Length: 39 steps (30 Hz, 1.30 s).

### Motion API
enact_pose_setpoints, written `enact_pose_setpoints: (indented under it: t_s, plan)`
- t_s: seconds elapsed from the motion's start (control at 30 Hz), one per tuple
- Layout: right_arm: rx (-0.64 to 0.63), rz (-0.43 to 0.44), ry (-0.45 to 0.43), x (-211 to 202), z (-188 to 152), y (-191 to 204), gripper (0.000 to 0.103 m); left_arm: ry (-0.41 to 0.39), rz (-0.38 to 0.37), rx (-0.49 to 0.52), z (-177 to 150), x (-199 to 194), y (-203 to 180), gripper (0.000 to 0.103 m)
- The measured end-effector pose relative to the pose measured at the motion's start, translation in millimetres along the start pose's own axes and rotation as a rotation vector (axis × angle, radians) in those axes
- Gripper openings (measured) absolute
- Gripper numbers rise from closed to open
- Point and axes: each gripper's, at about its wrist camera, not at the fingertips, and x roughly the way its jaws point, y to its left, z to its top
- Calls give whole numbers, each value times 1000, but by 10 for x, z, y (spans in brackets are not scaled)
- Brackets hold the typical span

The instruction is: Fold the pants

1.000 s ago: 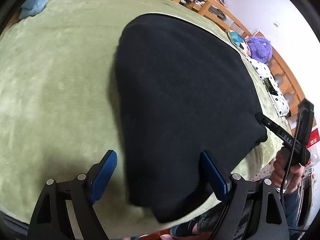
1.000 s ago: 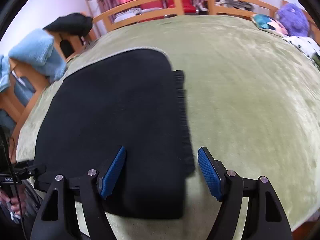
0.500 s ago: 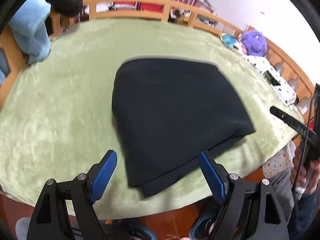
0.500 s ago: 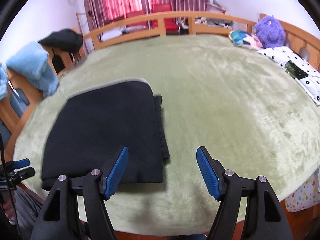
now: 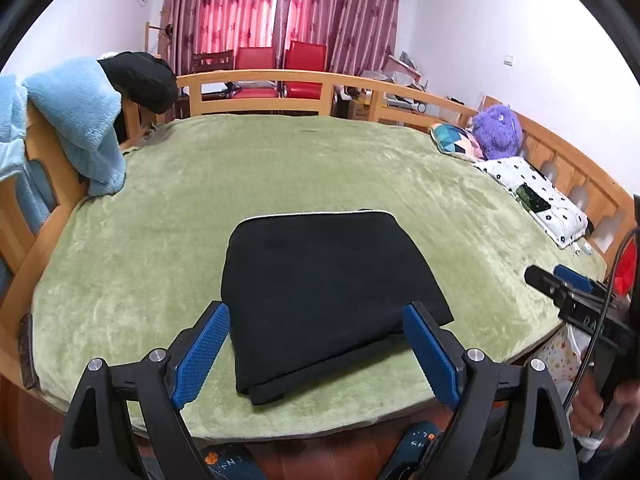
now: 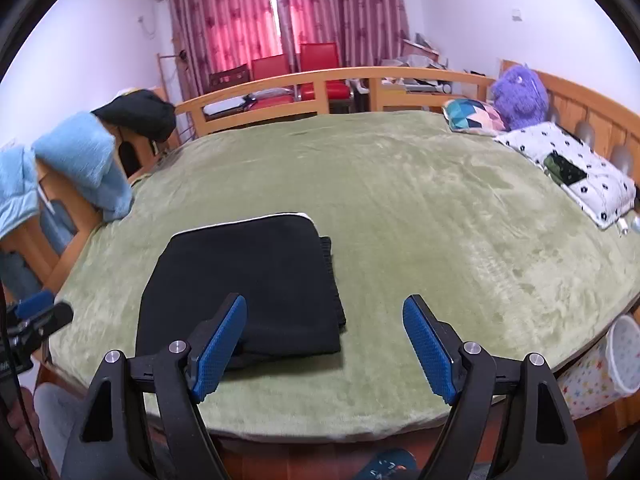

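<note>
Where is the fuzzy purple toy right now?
The purple plush toy sits at the bed's far right corner in both views, against the wooden rail, beside the colourful patterned cushion.

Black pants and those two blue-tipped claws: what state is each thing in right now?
black pants: folded into a flat packet, lying on the green blanket, nothing gripping them.
left gripper: jaws opening, empty, above the pants.
right gripper: jaws opening, empty.
blue towel: draped over the bed rail.
curtains: drawn.
</note>
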Motion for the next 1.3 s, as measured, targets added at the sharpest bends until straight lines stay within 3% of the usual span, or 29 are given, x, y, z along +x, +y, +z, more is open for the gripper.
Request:
enact_pose_setpoints:
  t_s: [0.07,0.13,0.2,1.3]
  plan:
    - [-14,-25,-5,-91,-6,37,83,-10,10,2,14,-53,-33,91]
    - [-21,-30,-28,-178,-11,52,99,-16,10,-2,30,-99,-54,92]
    - [-29,-41,-52,-257,-17,61,102,-25,17,-1,27,-125,-82,93]
    - [-25,-43,-53,-402,-104,-38,102,-45,30,-46,-4,-339,-44,93]
